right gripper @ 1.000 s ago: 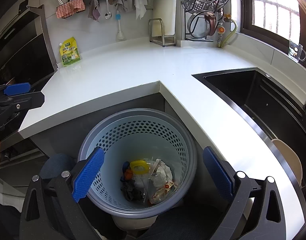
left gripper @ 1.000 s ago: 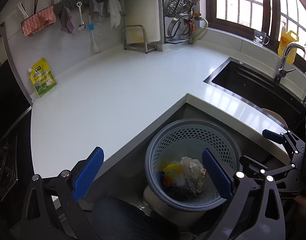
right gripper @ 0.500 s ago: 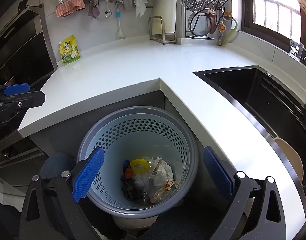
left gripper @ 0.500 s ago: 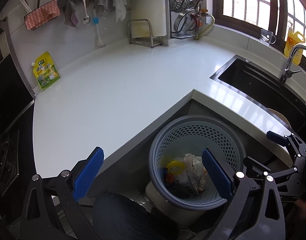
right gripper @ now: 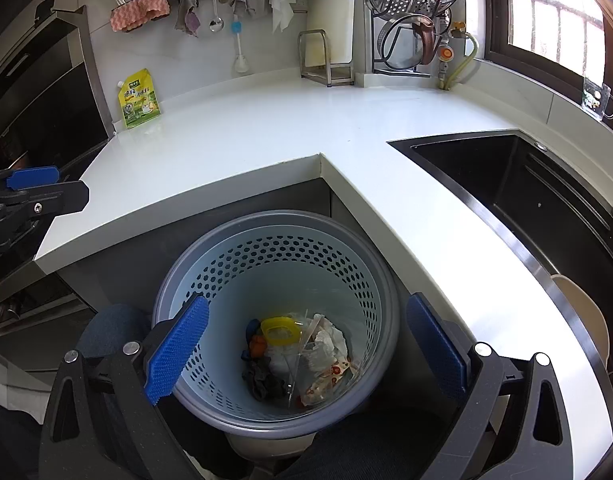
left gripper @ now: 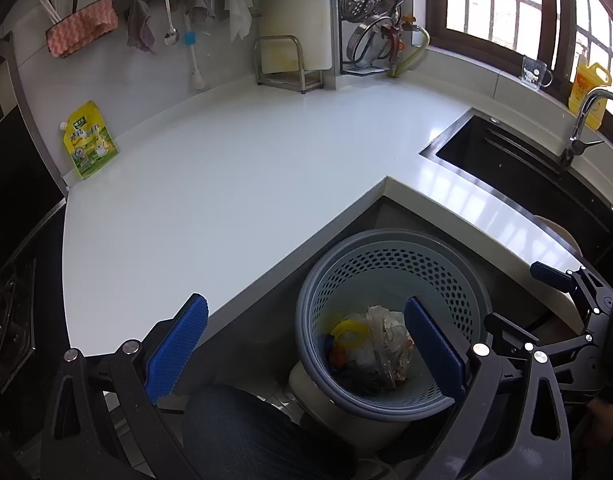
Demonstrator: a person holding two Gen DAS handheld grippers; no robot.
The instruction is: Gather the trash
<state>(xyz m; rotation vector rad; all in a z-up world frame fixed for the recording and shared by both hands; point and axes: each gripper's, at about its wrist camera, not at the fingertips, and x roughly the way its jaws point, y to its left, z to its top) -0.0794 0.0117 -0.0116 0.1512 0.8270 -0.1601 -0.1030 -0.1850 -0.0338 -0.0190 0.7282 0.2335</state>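
Hovering wide apart and empty above the perforated bin (right gripper: 274, 312), the right tongs (right gripper: 306, 352) suit a drop. The trash (right gripper: 298, 356) lies at its bottom, below the table's (right gripper: 266, 132) inner corner. The left tongs (left gripper: 306, 344), also wide, hold nothing beside it.

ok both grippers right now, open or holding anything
left gripper: open, empty
right gripper: open, empty, over the bin
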